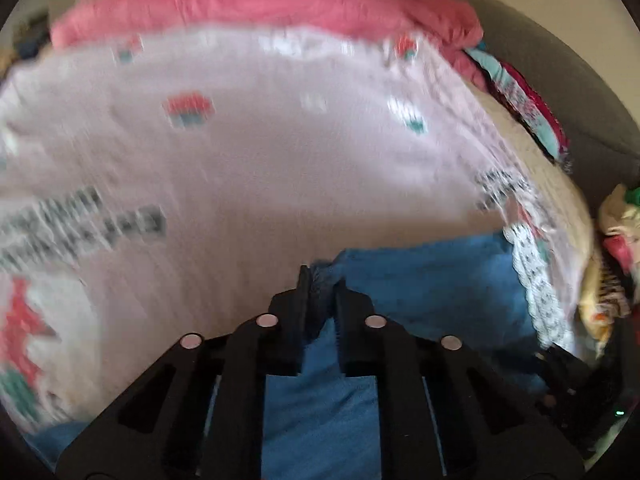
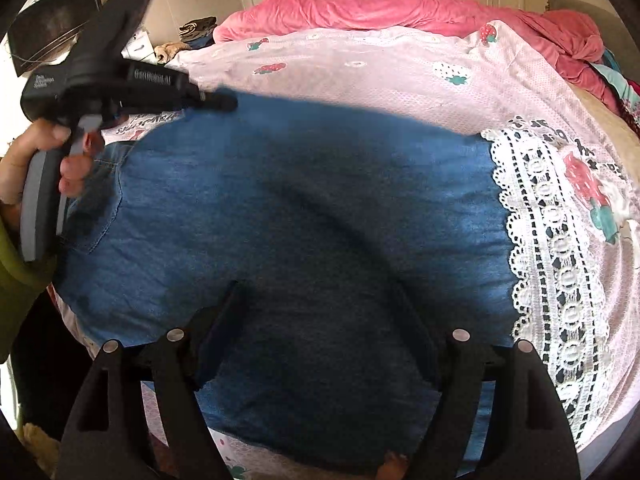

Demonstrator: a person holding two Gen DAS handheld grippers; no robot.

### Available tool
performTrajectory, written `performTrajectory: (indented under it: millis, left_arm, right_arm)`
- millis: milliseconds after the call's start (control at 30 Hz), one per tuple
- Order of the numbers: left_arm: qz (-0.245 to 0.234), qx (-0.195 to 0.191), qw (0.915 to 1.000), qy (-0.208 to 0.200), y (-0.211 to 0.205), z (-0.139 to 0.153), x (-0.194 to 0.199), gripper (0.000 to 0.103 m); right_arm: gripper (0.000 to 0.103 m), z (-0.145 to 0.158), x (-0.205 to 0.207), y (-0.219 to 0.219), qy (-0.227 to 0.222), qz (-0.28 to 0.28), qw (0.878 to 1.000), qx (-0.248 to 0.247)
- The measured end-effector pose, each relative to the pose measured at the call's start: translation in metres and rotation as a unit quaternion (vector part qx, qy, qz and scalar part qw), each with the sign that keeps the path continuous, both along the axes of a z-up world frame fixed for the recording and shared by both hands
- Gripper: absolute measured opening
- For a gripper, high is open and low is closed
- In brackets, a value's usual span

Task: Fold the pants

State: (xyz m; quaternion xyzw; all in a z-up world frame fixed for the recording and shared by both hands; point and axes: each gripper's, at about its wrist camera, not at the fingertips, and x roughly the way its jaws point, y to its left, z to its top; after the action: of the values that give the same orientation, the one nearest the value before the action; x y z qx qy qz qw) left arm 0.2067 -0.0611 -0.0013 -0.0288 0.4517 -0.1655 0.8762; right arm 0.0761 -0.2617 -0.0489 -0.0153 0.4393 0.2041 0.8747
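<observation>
left claw [image 1: 322, 280] pinching jeans [image 2: 300, 208]; pink blanket [image 2: 400, 12] behind.

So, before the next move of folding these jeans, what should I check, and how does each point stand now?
1. Left gripper shut on the jeans edge: ok, blue cloth sits between its fingers.
2. Right gripper open over the jeans: ok, fingers wide apart, nothing pinched.
3. Left gripper pinches denim only, not the pink sheet: cannot tell, the left view is blurred.
4. Jeans lie flat: not ok, a shallow crease runs across the middle.
5. Lace trim free of the jeans: ok, it lies beside them.
</observation>
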Motion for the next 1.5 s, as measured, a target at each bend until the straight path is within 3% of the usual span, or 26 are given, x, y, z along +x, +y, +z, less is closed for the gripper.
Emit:
performTrajectory:
  millis: [167,267,300,367,400,433,533,667,800,900,1067,1233,1367,1500]
  left_arm:
    - [-0.006,0.063,0.9977,0.027,-0.013,-0.040,0.011,0.007]
    - [0.000,0.049,0.9986,0.019,-0.007,-0.043,0.011,0.009]
    - [0.005,0.038,0.9991,0.017,-0.003,-0.039,0.010,0.012]
    - [0.011,0.036,0.9993,0.010,0.001,-0.031,0.005,0.029]
    - [0.011,0.033,0.9994,-0.002,0.004,-0.022,-0.004,0.032]
    - [0.008,0.028,0.9995,-0.010,0.006,-0.016,-0.014,0.035]
    - [0.001,0.022,0.9992,-0.033,0.009,-0.001,-0.045,0.044]
    - [-0.010,-0.011,0.9995,-0.029,0.008,-0.007,-0.083,0.046]
    - [-0.026,-0.005,0.9996,-0.009,-0.002,-0.027,-0.100,0.047]
    - [-0.030,0.021,0.9993,-0.007,-0.004,-0.037,-0.102,0.047]
    - [-0.035,-0.014,0.9993,0.002,0.003,-0.041,-0.102,0.052]
    - [-0.041,-0.026,0.9988,-0.004,0.003,-0.043,-0.103,0.058]
    - [-0.045,-0.027,0.9986,-0.005,0.002,-0.044,-0.105,0.060]
    - [-0.044,-0.036,0.9984,-0.003,0.004,-0.043,-0.103,0.060]
  right_arm:
    - [0.076,0.001,-0.004,-0.004,0.000,0.000,1.000,-0.001]
    - [0.076,0.001,-0.004,-0.004,-0.001,0.000,1.000,0.002]
    - [0.077,0.003,-0.004,-0.005,-0.001,0.001,1.000,0.008]
    - [0.077,0.010,-0.005,-0.015,0.004,0.000,0.999,0.045]
    - [0.077,0.015,-0.005,-0.020,0.007,0.001,0.998,0.065]
    - [0.077,0.024,-0.006,-0.032,0.006,-0.007,0.996,0.094]
    - [0.077,0.049,-0.002,-0.071,-0.018,-0.052,0.991,0.122]
    - [0.076,0.061,0.030,-0.117,-0.017,-0.113,0.988,0.108]
    - [0.066,0.054,0.069,-0.142,0.020,-0.124,0.987,0.098]
    - [0.063,0.043,0.099,-0.147,0.053,-0.123,0.986,0.102]
    - [0.052,0.012,0.139,-0.146,0.096,-0.101,0.984,0.113]
    - [0.046,0.016,0.135,-0.126,0.072,-0.085,0.991,0.080]
    - [0.028,0.015,0.122,-0.113,0.062,-0.057,0.994,0.065]
    - [0.020,0.022,0.112,-0.104,0.032,-0.058,0.997,0.033]
